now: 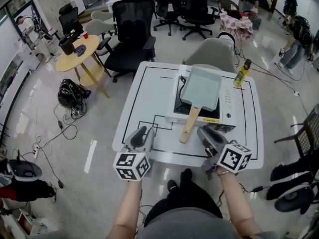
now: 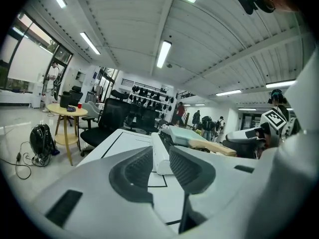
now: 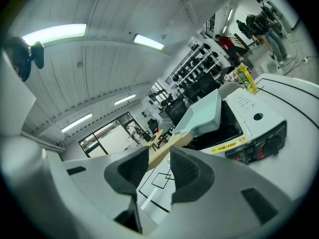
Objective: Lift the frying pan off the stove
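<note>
Sitting on the stove [image 1: 227, 106], the pan [image 1: 202, 86] points its handle [image 1: 191, 122] near; left claw [image 1: 142, 132] and right claw [image 1: 205, 132] hover open, empty.

No text can be read.
- Stove [image 3: 254, 118]: yellow label strip [image 3: 227, 144] on its front edge, print too small to read. Markings on its white top panel [image 1: 227, 101] are also too small.
- Yellow bottle [image 3: 245, 78] beyond the stove: label blurred.
- Marker cubes [image 1: 132, 166] on the left gripper [image 1: 142, 133] and right gripper [image 1: 206, 132], nearer than the stove: black-and-white squares only, no letters.
</note>
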The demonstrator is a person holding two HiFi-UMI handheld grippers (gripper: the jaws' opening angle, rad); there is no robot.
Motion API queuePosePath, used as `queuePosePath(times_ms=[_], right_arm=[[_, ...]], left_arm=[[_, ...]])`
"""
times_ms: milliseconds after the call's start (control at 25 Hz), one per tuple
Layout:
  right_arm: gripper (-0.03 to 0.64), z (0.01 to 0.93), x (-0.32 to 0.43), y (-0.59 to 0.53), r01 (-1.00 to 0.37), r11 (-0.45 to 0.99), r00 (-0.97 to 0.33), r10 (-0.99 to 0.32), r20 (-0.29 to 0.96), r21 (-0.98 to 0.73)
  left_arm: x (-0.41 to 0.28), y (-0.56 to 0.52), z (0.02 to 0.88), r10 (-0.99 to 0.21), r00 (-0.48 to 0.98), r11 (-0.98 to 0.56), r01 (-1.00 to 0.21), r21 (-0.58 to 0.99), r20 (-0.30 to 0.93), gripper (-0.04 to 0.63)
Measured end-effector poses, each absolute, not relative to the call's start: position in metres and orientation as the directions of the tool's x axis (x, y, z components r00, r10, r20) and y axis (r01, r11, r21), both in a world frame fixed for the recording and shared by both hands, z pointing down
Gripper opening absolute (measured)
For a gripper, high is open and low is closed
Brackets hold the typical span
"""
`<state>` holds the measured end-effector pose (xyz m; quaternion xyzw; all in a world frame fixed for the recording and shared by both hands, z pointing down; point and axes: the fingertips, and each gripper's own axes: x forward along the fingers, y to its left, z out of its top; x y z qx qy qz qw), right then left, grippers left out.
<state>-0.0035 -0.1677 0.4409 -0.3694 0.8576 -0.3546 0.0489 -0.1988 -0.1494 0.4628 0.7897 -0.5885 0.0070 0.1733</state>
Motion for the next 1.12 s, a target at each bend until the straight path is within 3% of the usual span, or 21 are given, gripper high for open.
queuePosePath(times_ms=[560, 1120], right_arm=[[0.201, 0.456, -0.010, -0.200, -0.493, 0.412, -0.761, -0.631, 0.150, -0.767], [0.230, 0.457, -0.022, -0.210, -0.389, 0.357, -0.806, -0.578, 0.126, -0.849]], left_arm=[[-0.162, -0.187, 0.457, -0.837, 0.506, -0.353, -0.791, 0.500, 0.209, 0.152], [-0.111, -0.196, 0.442, -0.656, 0.738, -0.416, -0.527, 0.742, 0.157, 0.189]])
